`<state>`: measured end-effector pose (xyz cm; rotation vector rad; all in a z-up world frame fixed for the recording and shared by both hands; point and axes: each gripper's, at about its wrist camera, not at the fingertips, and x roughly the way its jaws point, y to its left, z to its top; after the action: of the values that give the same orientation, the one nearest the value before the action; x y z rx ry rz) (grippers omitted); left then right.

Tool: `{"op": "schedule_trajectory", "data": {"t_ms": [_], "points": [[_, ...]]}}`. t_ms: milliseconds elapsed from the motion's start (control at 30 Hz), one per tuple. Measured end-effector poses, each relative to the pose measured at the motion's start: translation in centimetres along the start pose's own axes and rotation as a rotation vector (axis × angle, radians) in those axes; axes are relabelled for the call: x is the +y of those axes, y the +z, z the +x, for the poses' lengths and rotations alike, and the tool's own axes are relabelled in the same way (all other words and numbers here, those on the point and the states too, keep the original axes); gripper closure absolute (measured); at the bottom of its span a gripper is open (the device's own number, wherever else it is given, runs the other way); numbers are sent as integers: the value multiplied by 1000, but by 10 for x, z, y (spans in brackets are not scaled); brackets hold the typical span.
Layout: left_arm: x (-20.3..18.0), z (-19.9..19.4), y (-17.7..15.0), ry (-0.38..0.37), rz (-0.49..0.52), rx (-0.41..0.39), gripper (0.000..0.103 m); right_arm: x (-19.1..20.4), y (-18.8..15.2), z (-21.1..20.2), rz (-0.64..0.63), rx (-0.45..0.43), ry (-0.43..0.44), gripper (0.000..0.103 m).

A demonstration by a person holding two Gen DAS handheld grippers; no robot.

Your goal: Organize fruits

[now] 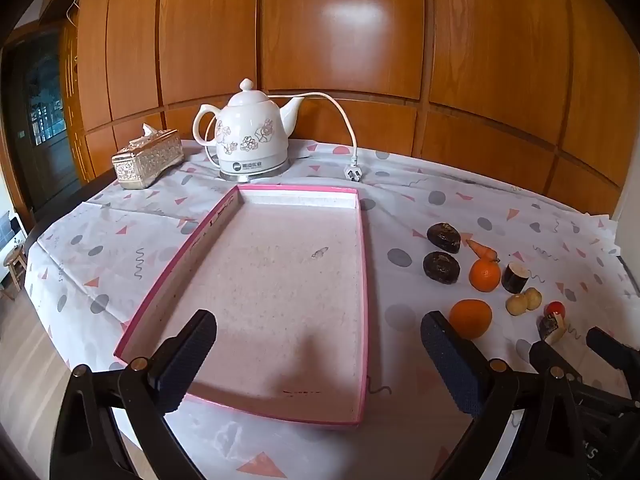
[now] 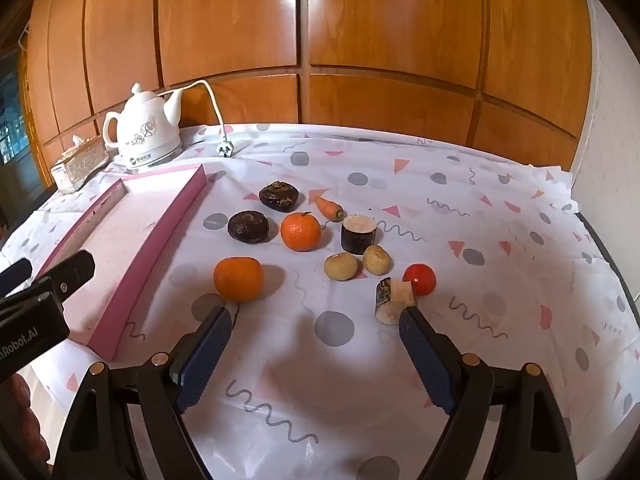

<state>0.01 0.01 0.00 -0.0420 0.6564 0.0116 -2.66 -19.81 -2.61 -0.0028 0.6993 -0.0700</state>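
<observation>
- The fruits lie loose on the patterned tablecloth (image 2: 400, 152), all to the right of the pink tray (image 1: 362, 280); none is inside it.
- Nearest the tray's long side sits one orange (image 2: 238, 279); a second orange (image 2: 300, 231) lies farther back, between a dark round fruit (image 2: 248, 227) and an upright cut sugarcane piece (image 2: 359, 234).
- Another dark fruit (image 2: 279, 196) rests behind those, with a small carrot (image 2: 329, 206) just to its right.
- Two small tan round fruits (image 2: 340, 266) lie side by side in front of the upright cane piece.
- A red tomato (image 2: 419, 279) touches a second sugarcane piece (image 2: 394, 300) lying on its side.
- The right gripper (image 2: 316, 320) hangs over bare cloth in front of the group, its jaws spread wide with nothing between them; the right fingertip (image 2: 410, 320) is just beside the lying cane piece.
- The left gripper (image 1: 318, 330) hovers over the near end of the tray, jaws wide apart and empty.
- Behind the tray stand a white floral kettle (image 1: 252, 132), its unplugged cord and plug (image 1: 354, 172) on the cloth, and an ornate tissue box (image 1: 146, 160) to the left.
- Wooden wall panels (image 1: 340, 32) back the table.
</observation>
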Motion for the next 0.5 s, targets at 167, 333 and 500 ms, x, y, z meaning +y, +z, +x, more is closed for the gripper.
{"op": "schedule_trajectory", "data": {"t_ms": [167,333,500], "points": [[-1,1,1,-1,11,-6,0,3,-1,-1,40,10,34,16],[6,4,1,-5,9,4,0,1,1,0,19,4,31,16],[-4,-1,-1,3,14,-9,0,3,0,-2,3,-13,20,16]]}}
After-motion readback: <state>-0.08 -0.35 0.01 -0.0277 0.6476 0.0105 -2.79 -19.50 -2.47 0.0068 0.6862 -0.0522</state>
